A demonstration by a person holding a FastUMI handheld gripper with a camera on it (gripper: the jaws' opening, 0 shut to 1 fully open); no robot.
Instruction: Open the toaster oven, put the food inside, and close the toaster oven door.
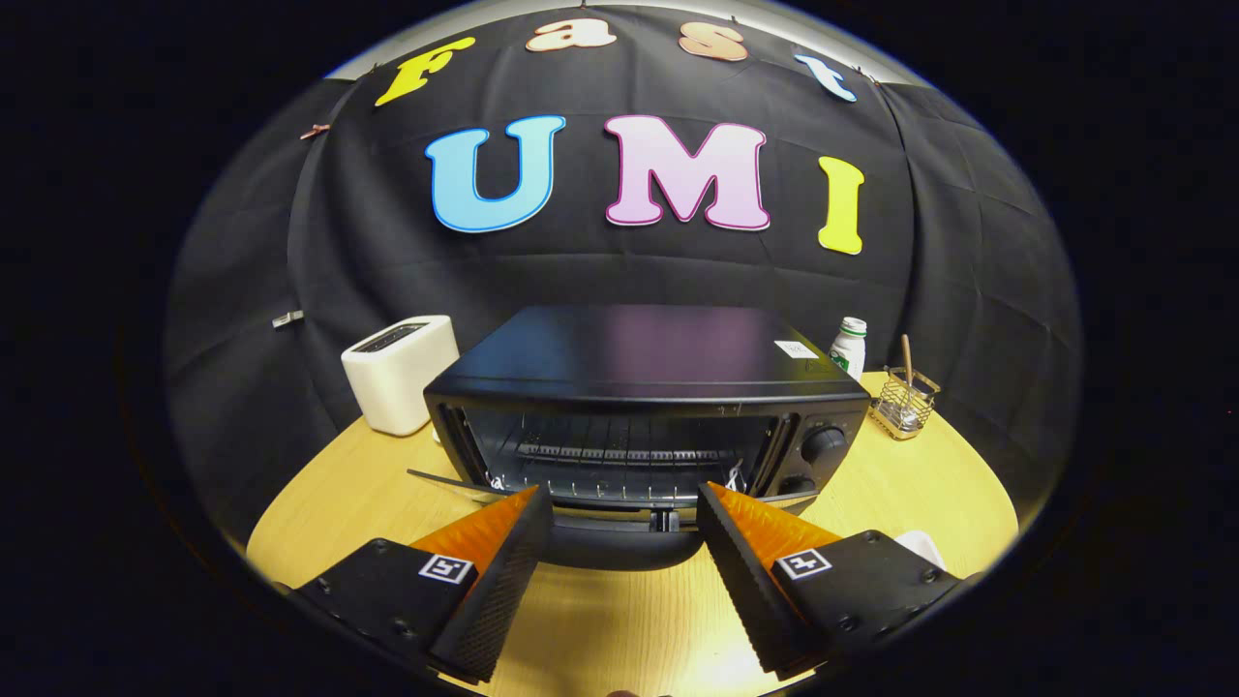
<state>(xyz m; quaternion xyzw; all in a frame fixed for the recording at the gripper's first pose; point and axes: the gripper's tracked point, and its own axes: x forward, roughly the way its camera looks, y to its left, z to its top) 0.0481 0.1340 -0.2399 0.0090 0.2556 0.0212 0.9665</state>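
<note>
A black toaster oven (639, 368) stands on the wooden table (910, 484), just ahead of my gripper (624, 494). Its door (455, 481) is folded down flat towards me, and the wire rack (619, 453) inside carries nothing that I can see. The door's dark handle (619, 544) lies between my two fingers, which stand wide apart beside its ends. I cannot tell whether they touch it. The gripper is open and holds nothing. A small white object (921, 547) peeks out behind the right finger, mostly hidden.
A white toaster (399, 373) stands left of the oven. To the oven's right are a white bottle (850, 346) and a wire holder (904, 402) with a stick in it. The oven's knobs (825, 444) face me on its right side.
</note>
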